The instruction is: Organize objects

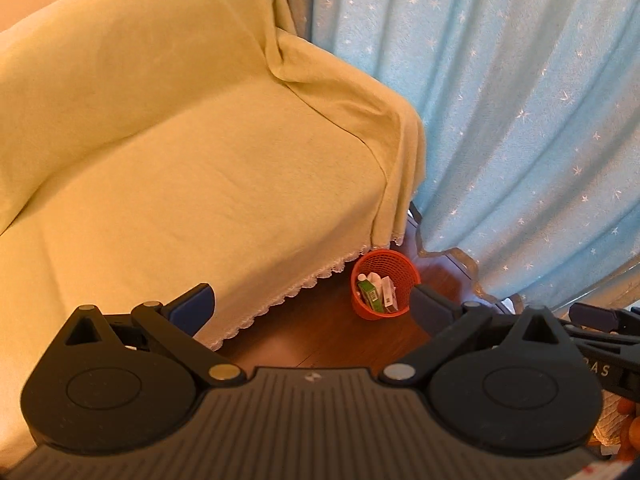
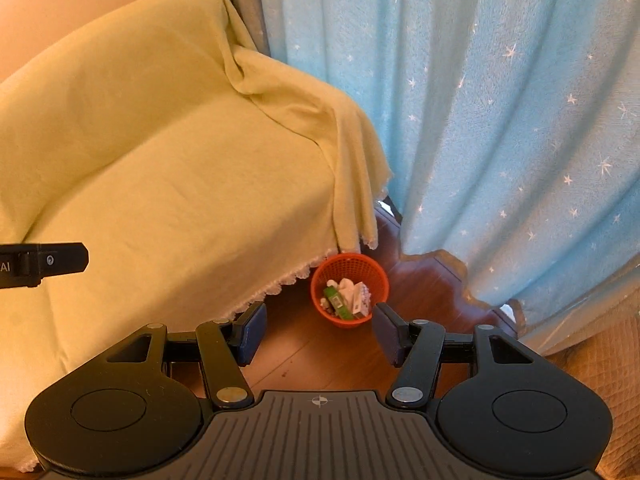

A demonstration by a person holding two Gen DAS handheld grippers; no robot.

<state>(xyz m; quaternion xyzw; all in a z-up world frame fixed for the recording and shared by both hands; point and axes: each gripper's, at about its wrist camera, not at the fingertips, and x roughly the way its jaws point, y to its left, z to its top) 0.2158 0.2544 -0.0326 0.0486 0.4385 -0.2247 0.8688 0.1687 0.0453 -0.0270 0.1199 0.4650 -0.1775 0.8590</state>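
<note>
Sofa w/ yellow cover (image 1: 180, 152) at left. Left gripper (image 1: 312, 308) spread wide, empty; right gripper (image 2: 318, 332) apart, empty. Orange basket (image 2: 376, 280) on wood floor (image 2: 312, 360) by sofa corner, holding green box (image 2: 338, 302) & white packs. Blue star curtain (image 2: 500, 120) at right.

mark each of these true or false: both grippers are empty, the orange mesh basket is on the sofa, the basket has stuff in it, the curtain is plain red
1. Both the left gripper and the right gripper are open and empty: true.
2. The round orange mesh basket sits on the sofa: false, it stands on the brown wooden floor beside the yellow-covered sofa.
3. The basket holds items: true, including a green box.
4. The curtain is plain red: false, it is light blue with white stars.
</note>
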